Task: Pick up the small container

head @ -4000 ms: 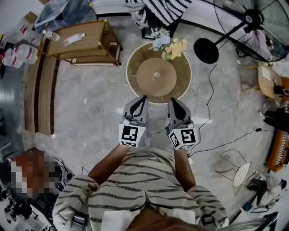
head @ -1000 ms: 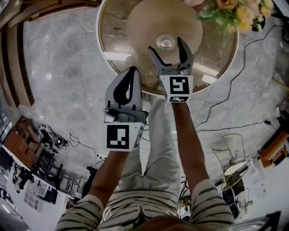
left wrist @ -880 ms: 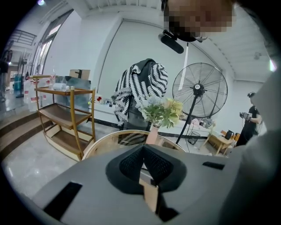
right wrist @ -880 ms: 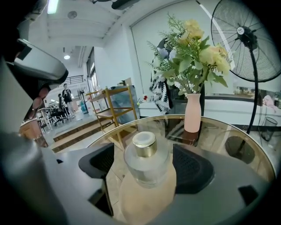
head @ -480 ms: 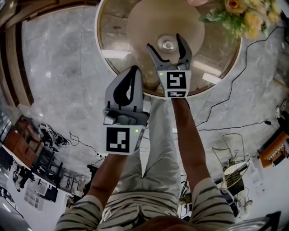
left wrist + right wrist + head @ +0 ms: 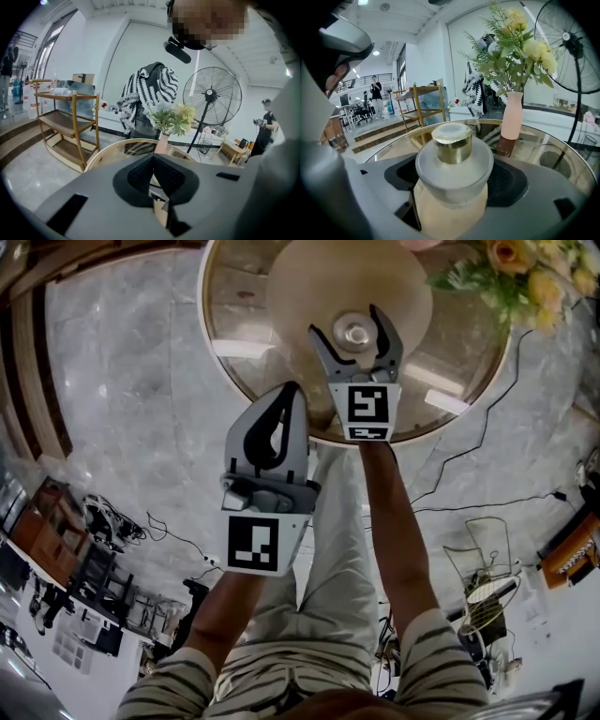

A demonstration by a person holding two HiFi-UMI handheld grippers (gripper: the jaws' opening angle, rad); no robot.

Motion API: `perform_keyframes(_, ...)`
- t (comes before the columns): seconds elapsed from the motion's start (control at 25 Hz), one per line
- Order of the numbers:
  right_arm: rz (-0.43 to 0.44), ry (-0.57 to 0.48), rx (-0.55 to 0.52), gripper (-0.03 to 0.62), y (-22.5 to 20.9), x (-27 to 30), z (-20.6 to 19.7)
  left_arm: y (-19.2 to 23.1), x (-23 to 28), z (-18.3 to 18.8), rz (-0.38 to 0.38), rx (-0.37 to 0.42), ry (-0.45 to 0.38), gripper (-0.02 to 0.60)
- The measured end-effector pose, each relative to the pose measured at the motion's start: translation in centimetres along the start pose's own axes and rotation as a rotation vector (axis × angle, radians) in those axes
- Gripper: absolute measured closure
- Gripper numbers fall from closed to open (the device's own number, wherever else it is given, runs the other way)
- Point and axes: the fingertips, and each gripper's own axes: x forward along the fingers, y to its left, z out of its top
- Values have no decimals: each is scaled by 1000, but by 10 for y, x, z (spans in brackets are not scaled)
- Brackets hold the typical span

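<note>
The small container is a frosted jar with a gold lid, standing at the middle of the round glass table. My right gripper is open, one finger on each side of the jar. In the right gripper view the jar fills the space between the dark pads; I see no firm squeeze on it. My left gripper is shut with nothing in it, held by the table's near rim. In the left gripper view its pads meet.
A pink vase of yellow flowers stands on the table right of the jar. Cables trail over the marble floor at right. A wooden shelf cart and a standing fan are beyond the table.
Four seconds ago both grippers hung short of the table. Over the last second the right gripper has slid forward round the jar, and the left gripper has shifted slightly right.
</note>
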Motion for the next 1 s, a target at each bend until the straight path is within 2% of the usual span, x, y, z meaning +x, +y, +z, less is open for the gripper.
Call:
perform_keyframes(0.28,-29,-7,-47,201,1,2,0,-9,0,-13,-30,21,33,583)
perform_keyframes(0.76,-71,49,-42,249,-5,8,-3,-10,2,-14,-49,-16,44,583)
perform_keyframes(1.0,-73,63,-41,264,-8,10,-2,-16,1,-16,-86,-9,57,583)
